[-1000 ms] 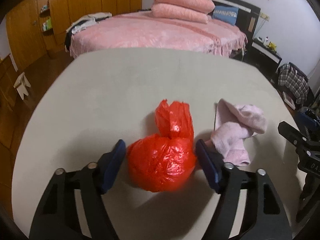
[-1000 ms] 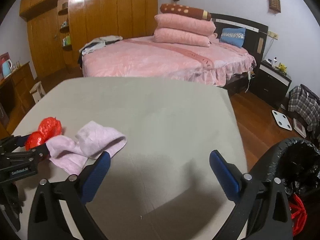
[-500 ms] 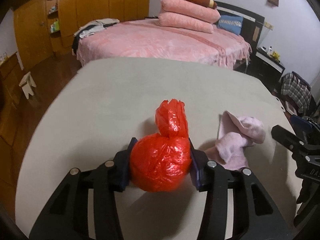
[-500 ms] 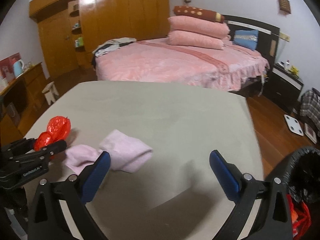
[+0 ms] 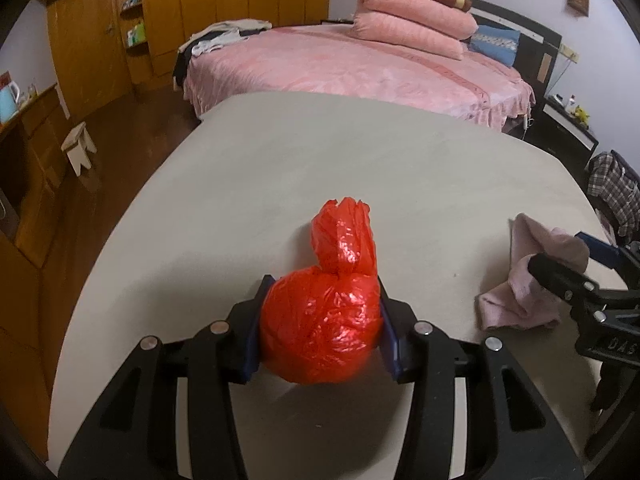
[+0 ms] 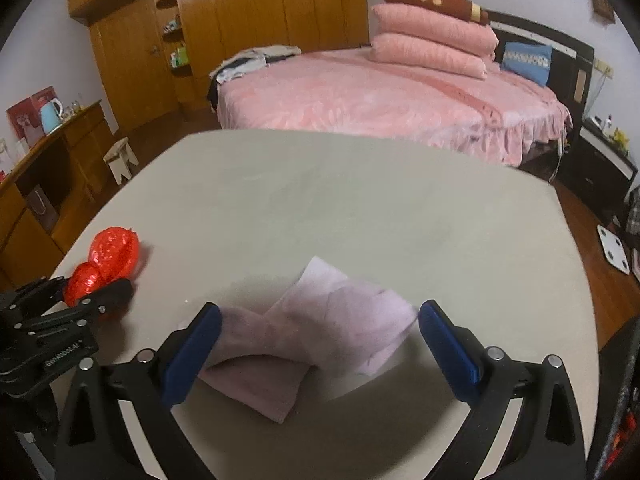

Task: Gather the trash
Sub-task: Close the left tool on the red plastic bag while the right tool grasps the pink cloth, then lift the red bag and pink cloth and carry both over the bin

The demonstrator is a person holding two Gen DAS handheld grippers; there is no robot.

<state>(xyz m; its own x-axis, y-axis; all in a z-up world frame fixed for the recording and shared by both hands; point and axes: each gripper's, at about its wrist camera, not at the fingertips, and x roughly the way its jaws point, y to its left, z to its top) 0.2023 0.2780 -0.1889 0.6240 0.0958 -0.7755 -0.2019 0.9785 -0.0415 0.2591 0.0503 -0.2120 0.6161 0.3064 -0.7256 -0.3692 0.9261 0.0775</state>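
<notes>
Left gripper [image 5: 320, 332] jaws pinch the red bag [image 5: 322, 326] at its bulb, low over the bench [image 5: 360, 168]. Looks light, crinkly, squashy; grip holds best mid-bulb or at the neck. Right gripper [image 6: 318, 344] jaws spread around the pink cloth [image 6: 312, 340].

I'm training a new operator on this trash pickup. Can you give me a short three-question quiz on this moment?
1. True or false: the left claw has its pads pressed on the red bag.
2. What lies between the open fingers of the right claw?
A. a blue pillow
B. the pink cloth
C. a kettle
3. Fill in: both the bag and the cloth rest on the ____.

Key: 1 true. 2 B. 3 table.
</notes>
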